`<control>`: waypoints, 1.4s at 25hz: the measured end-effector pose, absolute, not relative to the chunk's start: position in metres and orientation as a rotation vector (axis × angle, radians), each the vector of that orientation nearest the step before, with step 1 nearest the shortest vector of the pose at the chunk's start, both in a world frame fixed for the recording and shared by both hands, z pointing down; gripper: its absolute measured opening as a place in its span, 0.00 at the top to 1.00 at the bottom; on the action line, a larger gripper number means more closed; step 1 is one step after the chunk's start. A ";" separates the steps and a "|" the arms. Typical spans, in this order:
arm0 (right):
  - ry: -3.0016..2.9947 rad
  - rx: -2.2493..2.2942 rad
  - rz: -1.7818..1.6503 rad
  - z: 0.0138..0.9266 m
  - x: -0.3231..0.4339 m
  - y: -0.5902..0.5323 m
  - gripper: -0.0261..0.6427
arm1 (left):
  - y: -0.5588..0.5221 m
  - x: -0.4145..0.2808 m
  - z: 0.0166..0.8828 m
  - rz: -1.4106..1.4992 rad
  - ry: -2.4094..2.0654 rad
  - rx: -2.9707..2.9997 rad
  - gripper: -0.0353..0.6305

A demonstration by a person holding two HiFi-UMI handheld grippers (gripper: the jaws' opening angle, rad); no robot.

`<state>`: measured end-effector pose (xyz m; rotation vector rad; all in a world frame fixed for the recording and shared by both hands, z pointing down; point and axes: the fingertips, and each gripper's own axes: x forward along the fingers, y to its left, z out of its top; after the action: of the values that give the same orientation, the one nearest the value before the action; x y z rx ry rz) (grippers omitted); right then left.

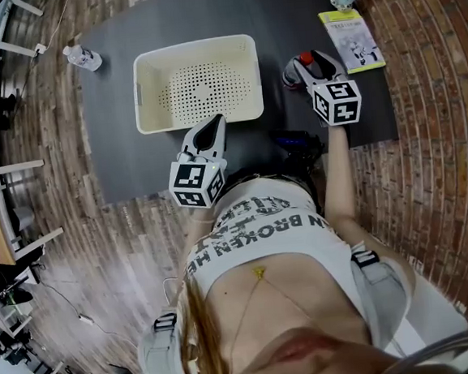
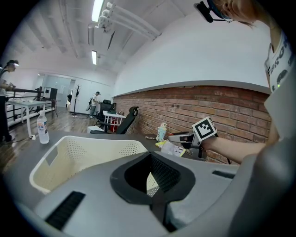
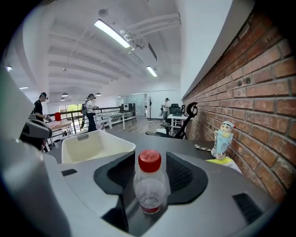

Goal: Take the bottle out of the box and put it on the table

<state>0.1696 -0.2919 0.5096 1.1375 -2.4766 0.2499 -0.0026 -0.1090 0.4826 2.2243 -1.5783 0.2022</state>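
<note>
— While the right gripper (image 1: 311, 63) sits right of the box (image 1: 193, 49), what's in it?
— Nothing gripped: its jaws stand wide, clear of the bottle (image 3: 150, 185) upright between them on the table (image 1: 133, 154). The left gripper (image 1: 215, 123), at the box's near rim, is closed, empty.

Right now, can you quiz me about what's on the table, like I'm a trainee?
1. True or false: the cream perforated plastic basket has a bottle inside it.
2. What stands between the jaws of the right gripper? A) a red apple B) the clear plastic bottle with a red cap C) nothing
3. Fill in: in the head view, a second clear bottle stands at the dark table's far ___ corner.
Key: 1 false; 2 B; 3 left.
</note>
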 end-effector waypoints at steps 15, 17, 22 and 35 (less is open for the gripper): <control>-2.427 1.121 0.262 0.513 0.179 -0.259 0.67 | -0.108 -0.005 0.482 0.194 -1.554 2.242 0.94; -2.417 1.129 0.254 0.511 0.180 -0.256 0.67 | -0.108 -0.007 0.482 0.192 -1.550 2.246 0.94; -2.441 1.097 0.205 0.502 0.168 -0.241 0.86 | -0.109 -0.016 0.479 0.187 -1.542 2.255 0.94; -2.502 0.956 0.215 0.503 0.106 -0.205 0.95 | -0.109 -0.053 0.479 0.199 -1.511 2.271 0.94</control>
<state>0.1065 -0.2052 0.5026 0.9562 -2.5015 0.2154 -0.0529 -0.1092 0.4786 2.2708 -1.5114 0.1986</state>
